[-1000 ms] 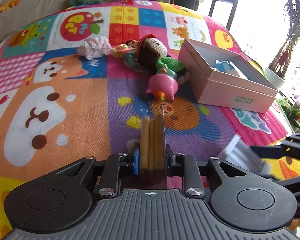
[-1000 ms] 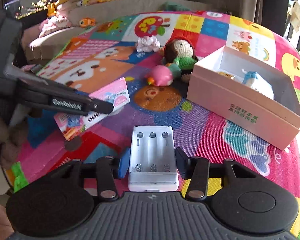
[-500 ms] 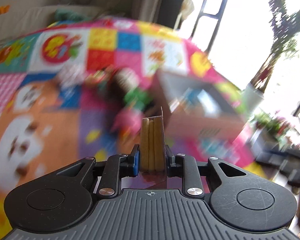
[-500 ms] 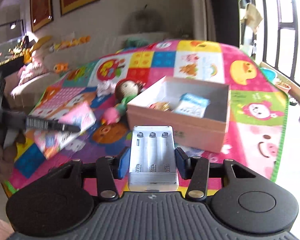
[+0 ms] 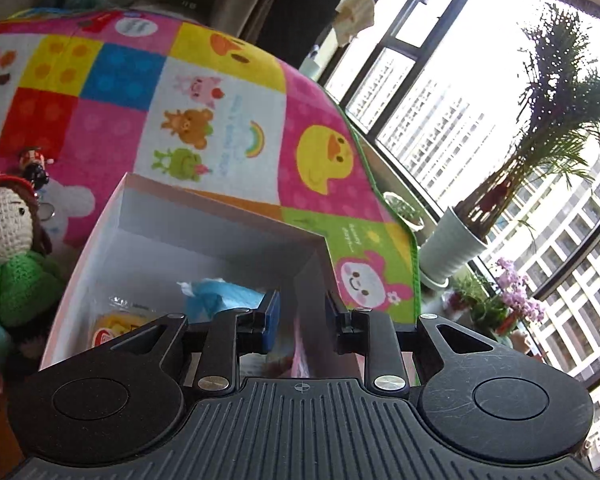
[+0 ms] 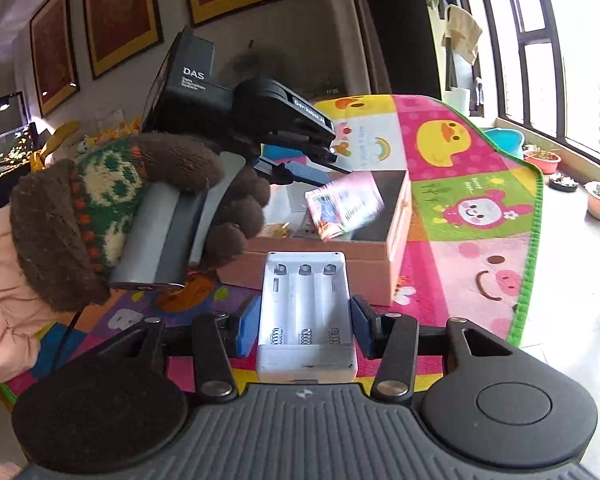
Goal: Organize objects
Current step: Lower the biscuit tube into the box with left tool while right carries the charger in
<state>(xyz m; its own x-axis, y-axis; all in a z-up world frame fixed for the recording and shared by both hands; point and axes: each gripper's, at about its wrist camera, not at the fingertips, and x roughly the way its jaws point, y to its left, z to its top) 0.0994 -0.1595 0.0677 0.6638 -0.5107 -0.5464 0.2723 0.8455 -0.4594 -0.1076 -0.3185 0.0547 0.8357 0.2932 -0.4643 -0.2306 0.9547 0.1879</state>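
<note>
My left gripper [image 5: 302, 322] is open over the pink cardboard box [image 5: 216, 222] and holds nothing. In the right wrist view the left gripper [image 6: 300, 160] hangs above the box [image 6: 316, 266], and a pink snack packet [image 6: 344, 204] falls from it into the box. The box holds a blue tissue pack [image 5: 224, 294] and a yellow snack bag [image 5: 116, 322]. My right gripper [image 6: 306, 322] is shut on a white battery charger [image 6: 306, 308], just in front of the box.
A crocheted doll [image 5: 14, 248] lies left of the box on the colourful play mat [image 5: 220, 120]. A potted plant [image 5: 456, 252] and flowers [image 5: 516, 296] stand by the window beyond the mat's edge. A gloved hand [image 6: 112, 208] holds the left gripper.
The left gripper swung right over the box, opened and let go of the packet, which is dropping in. The right gripper moved toward the box with the charger.
</note>
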